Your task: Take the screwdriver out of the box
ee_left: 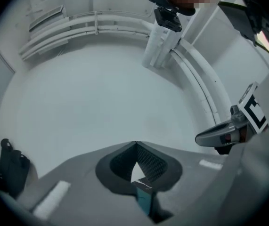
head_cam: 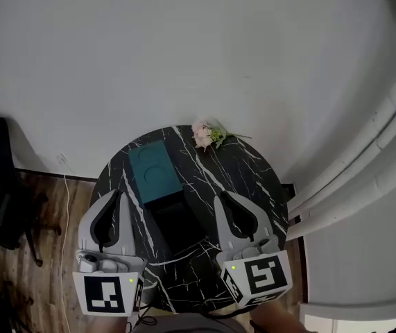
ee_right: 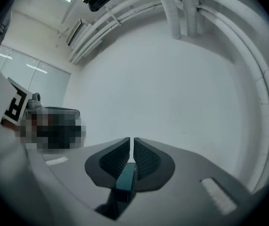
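Head view: round black marble-veined tabletop [head_cam: 253, 179] carries an open dark rectangular box [head_cam: 177, 224]. Its teal lid [head_cam: 155, 171] lies against the far end, and a small pink flower sprig [head_cam: 208, 134] sits at the far edge.
Screwdriver: not visible in any view. The box interior reads as plain black, so presumably the tool lies inside, but this cannot be confirmed. Its shape, colour and handle cannot be made out.
Left tongs [head_cam: 120, 194]: closed, tips touching, nothing held; above the tabletop, left of the box.
Right tongs [head_cam: 223, 198]: almost closed, a thin slit between the pads, nothing in it; above the tabletop, right of the box.
Step in hand: approach; extraction not yet started.
Next move: lower one set of tongs over the box, spread the jaws, locate the handle, then grip across it.
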Tool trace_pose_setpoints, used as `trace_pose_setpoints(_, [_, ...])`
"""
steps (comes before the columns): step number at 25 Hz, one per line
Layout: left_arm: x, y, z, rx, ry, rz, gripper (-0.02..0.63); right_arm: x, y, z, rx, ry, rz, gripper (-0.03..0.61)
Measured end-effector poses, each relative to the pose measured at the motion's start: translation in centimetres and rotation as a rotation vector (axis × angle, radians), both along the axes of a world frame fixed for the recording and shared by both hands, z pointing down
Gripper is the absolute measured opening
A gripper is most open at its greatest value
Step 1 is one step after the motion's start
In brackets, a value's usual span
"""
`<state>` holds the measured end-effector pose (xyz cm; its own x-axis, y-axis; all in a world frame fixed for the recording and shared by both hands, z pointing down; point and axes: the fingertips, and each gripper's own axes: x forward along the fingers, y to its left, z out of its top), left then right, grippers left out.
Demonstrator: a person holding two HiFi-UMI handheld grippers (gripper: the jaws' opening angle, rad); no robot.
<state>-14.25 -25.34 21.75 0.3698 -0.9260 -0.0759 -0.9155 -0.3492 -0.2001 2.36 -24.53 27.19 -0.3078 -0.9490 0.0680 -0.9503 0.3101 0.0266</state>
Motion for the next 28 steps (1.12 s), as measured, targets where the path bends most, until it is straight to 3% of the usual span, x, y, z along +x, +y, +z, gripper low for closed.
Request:
trace_pose_setpoints(7, [-1.2,-0.2,-2.7,0.051,0.02,-0.059,0.002,-2.2,-0.8,-3.7,0.086,0.014,-0.068,0.025])
trace_pose_setpoints(18, [-2.2,0.3,-2.8,0.056,0.022,-0.075,0.002,-4.5,-0.6,-3.4,0.085,0.022,-0.119,0.025])
trace_pose_setpoints(22, [-2.2,0.5,-3.5,0.1,0.029,-0.06,0.002,-4.9,-0.4,-3.2,0.089,0.023,-0.118,0.025])
trace_pose_setpoints(28, [-2.7,0.9,-2.5,0.038,0.032,-0.067,0.002,-5.3,-0.1,-3.2,0.088,0.016,-0.12,0.025])
